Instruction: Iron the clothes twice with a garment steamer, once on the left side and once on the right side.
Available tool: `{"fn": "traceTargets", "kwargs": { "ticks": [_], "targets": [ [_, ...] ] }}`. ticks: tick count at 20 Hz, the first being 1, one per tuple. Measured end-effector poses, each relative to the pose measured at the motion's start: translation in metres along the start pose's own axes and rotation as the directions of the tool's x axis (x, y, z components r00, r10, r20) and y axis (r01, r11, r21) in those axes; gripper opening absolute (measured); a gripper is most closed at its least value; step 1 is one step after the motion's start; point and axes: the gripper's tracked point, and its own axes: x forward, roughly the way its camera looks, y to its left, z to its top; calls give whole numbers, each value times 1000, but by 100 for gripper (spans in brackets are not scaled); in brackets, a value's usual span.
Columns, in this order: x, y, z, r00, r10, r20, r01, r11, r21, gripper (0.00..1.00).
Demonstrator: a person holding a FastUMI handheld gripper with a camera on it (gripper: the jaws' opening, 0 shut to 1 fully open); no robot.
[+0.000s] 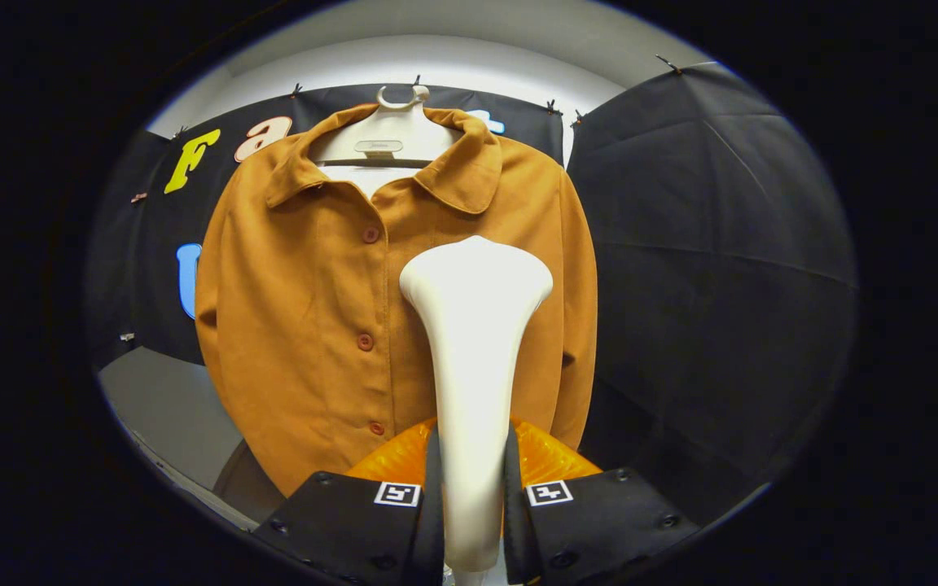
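Setting: a purpose-built recording booth, not a lived-in room. The enclosure is formed by black cloth stretched as walls, pinned up along its top edge by small clips. A plain white wall is seen above the cloth. A grey floor or low surface is seen below the cloth at the left. One garment, a brown button-front jacket, is hung on a white hanger against the cloth, presented as a single staged item. Square printed markers are fixed to the gripper, whose fingers are closed upon a white garment steamer.
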Motion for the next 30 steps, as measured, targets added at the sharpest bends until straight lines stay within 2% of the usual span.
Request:
{"fn": "traceTargets", "kwargs": {
  "ticks": [8, 18, 23, 26, 30],
  "targets": [
    [10, 5, -56, 992, 46, -114, -46, 999, 3, 33],
    [-5, -11, -152, 952, 25, -306, -18, 1000, 26, 33],
    [-17, -14, -186, 926, 20, -378, -2, 999, 47, 33],
    [-28, -14, -195, 917, 20, -398, 12, 997, 78, 33],
    [-49, -16, -179, 934, -7, -357, 42, 995, 91, 33]
  ]
}}
